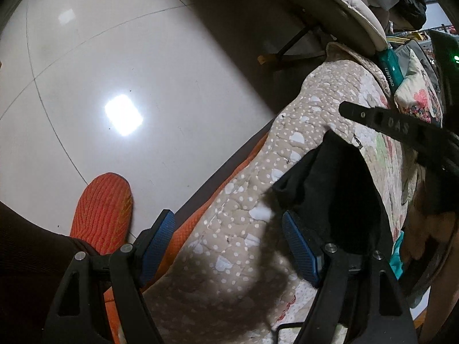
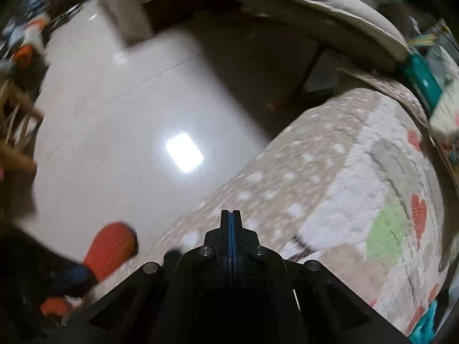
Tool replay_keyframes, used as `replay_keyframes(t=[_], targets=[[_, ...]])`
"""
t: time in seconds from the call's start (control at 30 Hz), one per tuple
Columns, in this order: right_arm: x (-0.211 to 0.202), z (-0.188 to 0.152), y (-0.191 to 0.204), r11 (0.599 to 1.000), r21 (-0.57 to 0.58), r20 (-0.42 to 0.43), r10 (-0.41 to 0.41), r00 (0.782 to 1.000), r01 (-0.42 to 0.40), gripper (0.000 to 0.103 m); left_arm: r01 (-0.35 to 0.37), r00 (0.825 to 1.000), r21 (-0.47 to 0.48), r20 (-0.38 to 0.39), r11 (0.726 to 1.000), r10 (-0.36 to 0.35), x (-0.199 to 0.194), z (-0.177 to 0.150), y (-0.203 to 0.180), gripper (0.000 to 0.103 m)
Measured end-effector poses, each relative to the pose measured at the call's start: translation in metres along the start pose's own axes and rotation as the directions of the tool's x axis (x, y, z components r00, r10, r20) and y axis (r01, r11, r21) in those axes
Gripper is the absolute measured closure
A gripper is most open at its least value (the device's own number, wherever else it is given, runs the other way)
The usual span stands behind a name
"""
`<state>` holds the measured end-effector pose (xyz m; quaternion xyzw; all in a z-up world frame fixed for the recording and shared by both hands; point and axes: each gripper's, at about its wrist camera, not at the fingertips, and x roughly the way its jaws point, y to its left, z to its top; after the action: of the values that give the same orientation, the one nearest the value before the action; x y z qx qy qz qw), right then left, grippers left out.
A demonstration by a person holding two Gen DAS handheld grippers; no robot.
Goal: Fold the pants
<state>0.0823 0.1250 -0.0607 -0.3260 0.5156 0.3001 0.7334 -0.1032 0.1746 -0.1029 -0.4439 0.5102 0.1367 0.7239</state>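
At two o'clock of our wide-spread, empty left gripper (image 1: 229,246) the black pants (image 1: 338,192) lie crumpled on the dotted quilt (image 1: 238,200), our right gripper (image 2: 231,220) pinched closed on nothing.

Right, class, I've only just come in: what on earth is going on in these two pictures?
A person holding a claw in each hand is working at folding a black pair of pants, which lies bunched on a beige quilted blanket with white dots beside a glossy white tiled floor. The left claw hangs open over the blanket's edge, next to the pants, gripping nothing. The right claw is shut and empty above the blanket. The person's orange knitted shoe rests on the floor.
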Motion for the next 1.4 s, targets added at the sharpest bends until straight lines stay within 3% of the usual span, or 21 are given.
replay_keyframes(t=[0.17, 0.2, 0.23, 0.3, 0.33, 0.53, 0.77, 0.8, 0.83, 0.9, 0.97, 1.2, 1.4], targets=[[-0.006, 0.004, -0.028, 0.990, 0.120, -0.007, 0.081, 0.997, -0.079, 0.097, 0.007, 0.999, 0.012, 0.042, 1.000, -0.007, -0.006, 0.002, -0.002, 0.026], [-0.009, 0.001, -0.030, 0.987, 0.125, -0.013, 0.101, 0.995, -0.099, 0.086, 0.013, 0.999, 0.014, 0.051, 1.000, -0.013, -0.007, 0.002, -0.003, 0.026], [-0.014, -0.003, -0.032, 0.986, 0.120, -0.015, 0.120, 0.993, -0.118, 0.065, 0.021, 0.998, 0.020, 0.061, 1.000, -0.022, -0.008, 0.002, -0.005, 0.026], [-0.023, -0.011, -0.029, 0.985, 0.088, -0.008, 0.147, 0.989, -0.145, 0.042, 0.030, 0.996, 0.041, 0.082, 0.999, -0.033, -0.008, 0.002, -0.011, 0.026], [-0.026, -0.014, -0.026, 0.986, 0.062, -0.007, 0.155, 0.988, -0.154, 0.041, 0.035, 0.995, 0.054, 0.091, 0.998, -0.040, -0.007, 0.003, -0.015, 0.026], [-0.016, -0.023, -0.009, 0.986, -0.017, -0.062, 0.163, 0.985, -0.164, 0.041, 0.074, 0.990, 0.075, 0.113, 0.994, -0.082, 0.009, 0.007, -0.028, 0.026], [0.008, -0.034, 0.014, 0.989, -0.090, -0.115, 0.110, 0.987, -0.121, 0.042, 0.138, 0.987, 0.013, 0.075, 0.990, -0.139, 0.025, 0.008, -0.024, 0.024], [0.008, -0.035, 0.018, 0.990, -0.102, -0.106, 0.089, 0.990, -0.100, 0.054, 0.155, 0.987, 0.015, 0.049, 0.988, -0.155, 0.027, 0.009, -0.025, 0.037], [0.009, -0.036, 0.020, 0.991, -0.112, -0.105, 0.065, 0.992, -0.077, 0.073, 0.179, 0.983, 0.027, 0.036, 0.983, -0.180, 0.027, 0.009, -0.026, 0.049], [0.007, -0.036, 0.023, 0.992, -0.106, -0.097, 0.058, 0.994, -0.068, 0.082, 0.237, 0.971, 0.098, 0.010, 0.967, -0.239, 0.019, 0.010, -0.039, 0.096], [0.000, -0.037, 0.025, 0.993, -0.101, -0.075, 0.052, 0.996, -0.060, 0.086, 0.244, 0.969, 0.156, 0.013, 0.957, -0.249, 0.010, 0.008, -0.047, 0.099], [-0.045, -0.051, 0.001, 0.997, -0.021, 0.036, 0.082, 0.996, -0.081, 0.090, 0.385, 0.923, 0.144, -0.055, 0.912, -0.381, -0.004, -0.001, -0.064, 0.099], [-0.091, -0.080, -0.048, 0.992, 0.091, 0.130, 0.079, 0.988, -0.091, 0.090, 0.427, 0.904, 0.229, -0.115, 0.875, -0.411, -0.012, -0.027, -0.112, 0.099]])
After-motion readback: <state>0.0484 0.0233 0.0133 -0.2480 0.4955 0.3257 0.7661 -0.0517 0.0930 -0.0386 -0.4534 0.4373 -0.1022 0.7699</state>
